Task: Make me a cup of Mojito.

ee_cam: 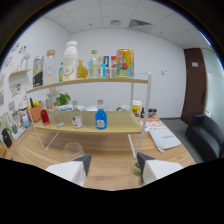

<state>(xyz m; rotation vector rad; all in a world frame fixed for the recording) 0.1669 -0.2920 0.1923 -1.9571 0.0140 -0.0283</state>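
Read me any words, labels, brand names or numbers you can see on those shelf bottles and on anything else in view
No text can be read.
Upper shelf bottles, such as the white bottle: labels too blurred.
Blue bottle on the lower shelf: label too small.
White sheet right of the shelf: nothing legible.
The gripper is open, holding nothing, and shows no markings.

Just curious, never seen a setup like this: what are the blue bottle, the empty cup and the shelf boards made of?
Blue bottle: looks like clear plastic or glass, blue liquid showing through.
Cup: transparent and glossy, plastic or glass.
Shelf boards: pale matte wood, probably laminate, on thin white metal-looking legs.
The hand-held gripper is open.
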